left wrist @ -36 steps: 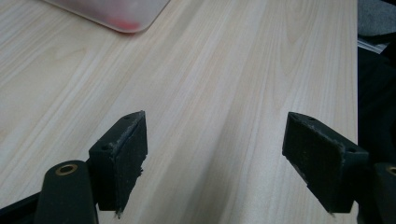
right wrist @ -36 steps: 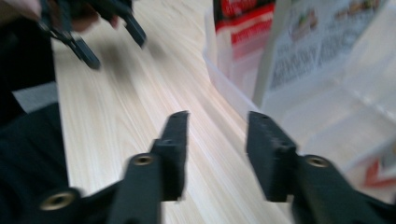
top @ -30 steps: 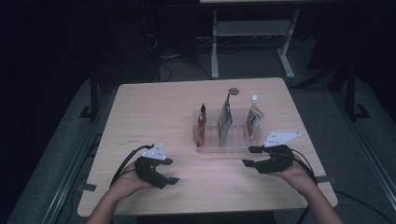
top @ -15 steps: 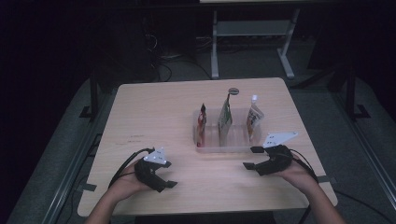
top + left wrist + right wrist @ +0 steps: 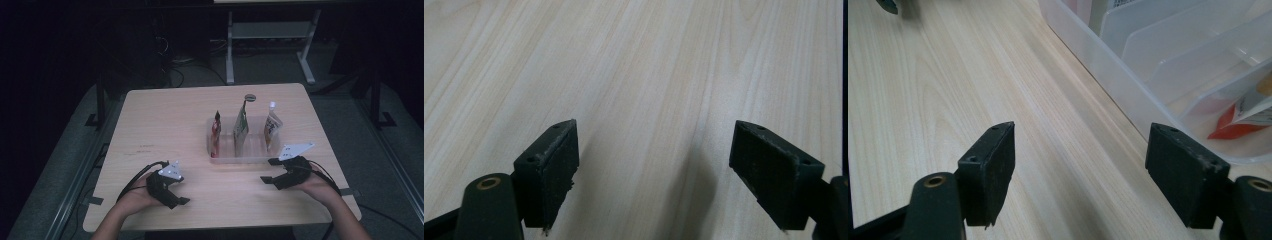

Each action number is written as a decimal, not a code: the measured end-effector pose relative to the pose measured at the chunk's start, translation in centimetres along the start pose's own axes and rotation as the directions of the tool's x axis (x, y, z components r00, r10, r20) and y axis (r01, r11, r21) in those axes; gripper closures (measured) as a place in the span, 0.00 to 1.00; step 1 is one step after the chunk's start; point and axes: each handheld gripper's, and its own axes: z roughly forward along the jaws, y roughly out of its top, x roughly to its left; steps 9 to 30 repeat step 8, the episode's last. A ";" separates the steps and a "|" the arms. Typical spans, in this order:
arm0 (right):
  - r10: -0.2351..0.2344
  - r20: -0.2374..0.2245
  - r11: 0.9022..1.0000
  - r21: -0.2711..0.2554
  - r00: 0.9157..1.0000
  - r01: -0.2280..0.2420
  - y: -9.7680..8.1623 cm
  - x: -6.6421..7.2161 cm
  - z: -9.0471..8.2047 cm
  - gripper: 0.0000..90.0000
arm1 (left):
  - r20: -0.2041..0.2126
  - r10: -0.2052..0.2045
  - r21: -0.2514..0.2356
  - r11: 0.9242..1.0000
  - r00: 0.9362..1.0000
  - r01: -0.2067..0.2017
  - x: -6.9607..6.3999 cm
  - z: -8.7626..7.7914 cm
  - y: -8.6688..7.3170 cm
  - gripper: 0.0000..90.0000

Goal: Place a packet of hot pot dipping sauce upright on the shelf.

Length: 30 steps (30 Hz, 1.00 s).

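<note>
A clear plastic divided bin (image 5: 220, 159) stands on the wooden table right of centre. Three pouches stand upright in it: a red one (image 5: 216, 134), a green-tan one (image 5: 240, 129) and a white-capped one (image 5: 272, 127). My left gripper (image 5: 181, 192) rests near the front edge at the left, open over bare wood (image 5: 651, 165). My right gripper (image 5: 266, 171) lies just in front of the bin's near right corner. Its jaws have just been opening, and they stand open (image 5: 1083, 170) with nothing between them. The bin wall (image 5: 1128, 85) and a red-white pouch (image 5: 1243, 120) lie beside its right jaw.
A small dark round object (image 5: 249, 97) lies on the table behind the bin. Bare wood (image 5: 165, 125) spreads over the table's left half. A metal stand (image 5: 270, 35) is on the floor beyond the far edge. Cables trail from both grippers.
Both hands stay almost where they were. The pouches and the bin have not moved.
</note>
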 end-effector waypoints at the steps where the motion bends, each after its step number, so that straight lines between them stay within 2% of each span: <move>1: -0.001 -0.001 1.000 -0.002 1.000 0.001 0.0 0.0 0.0 0.30 | 0.000 0.000 0.000 1.000 1.000 0.000 0.0 0.0 0.0 0.22; 30: -0.005 -0.006 1.000 -0.009 1.000 0.005 0.0 -0.1 0.0 0.30 | 0.001 0.004 0.002 1.000 1.000 -0.004 0.1 0.1 0.0 0.22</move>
